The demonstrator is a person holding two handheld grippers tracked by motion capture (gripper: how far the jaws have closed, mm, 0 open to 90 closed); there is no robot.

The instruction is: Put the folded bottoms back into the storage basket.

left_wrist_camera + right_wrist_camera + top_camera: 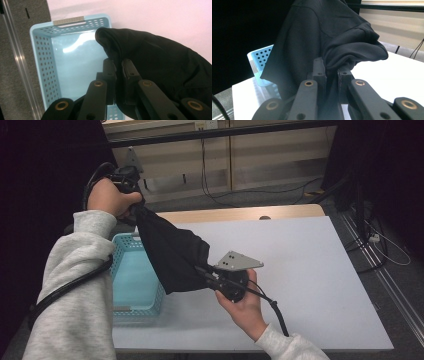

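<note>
A black cloth garment (172, 255) hangs stretched in the air between my two grippers, above the right side of a light blue perforated basket (131, 280). My left gripper (134, 210) is raised at the upper left and shut on the cloth's top end. My right gripper (207, 274), lower and near the table's middle, is shut on the cloth's bottom end. In the left gripper view the jaws pinch the black cloth (160, 65) over the basket (47, 57). In the right gripper view the jaws clamp a fold of the cloth (324, 37), with the basket (258, 62) behind.
The white table top (300, 270) stretches to the right of the basket. A wooden strip (240, 213) runs along its far edge. Cables (380, 240) lie on the grey floor beyond and to the right. Dark curtains stand at the left.
</note>
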